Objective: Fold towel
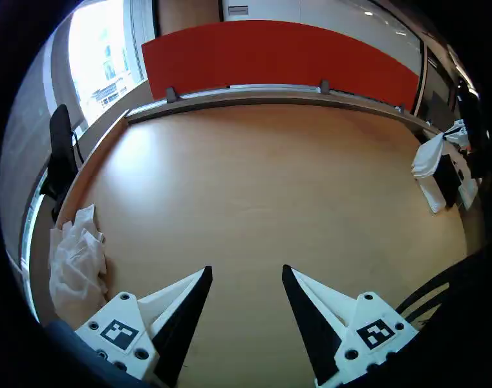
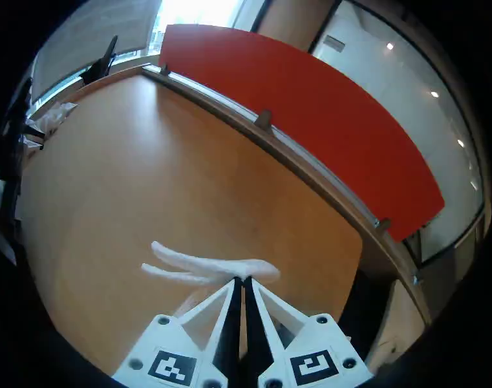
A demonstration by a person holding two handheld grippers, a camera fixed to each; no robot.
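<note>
Left gripper view, read left to right. A bright window (image 1: 100, 71) and a black chair (image 1: 61, 155) are at the far left, past the table edge. A heap of white cloth (image 1: 77, 258) lies crumpled on the left margin of the table (image 1: 258, 174), well apart from the work. I take it for spare stock parked out of the way, not the piece in hand.

Left gripper (image 1: 246, 270): fingers spread wide with nothing between them, hovering over bare wood near the front edge. My reading is that it is kept released to take a second corner. A red screen (image 1: 278, 55) stands along the back edge.

At the far right the towel (image 1: 428, 165) hangs in a limp white fold over the right side of the table, held up from above. The holder is too small to make out, and I cannot tell whether the lower end touches the wood.

Right gripper view. Right gripper (image 2: 243, 282): fingers clenched together on the towel (image 2: 207, 264). The towel sticks out ahead and to the left of the tips as a narrow doubled strip above the table. The pinch looks to be on an edge or corner, which lets the rest drop free.

Judgement: folding proper has not begun. The towel first needs spreading flat on the open middle of the table. Risk: so thin a pinch may slip if swung fast
</note>
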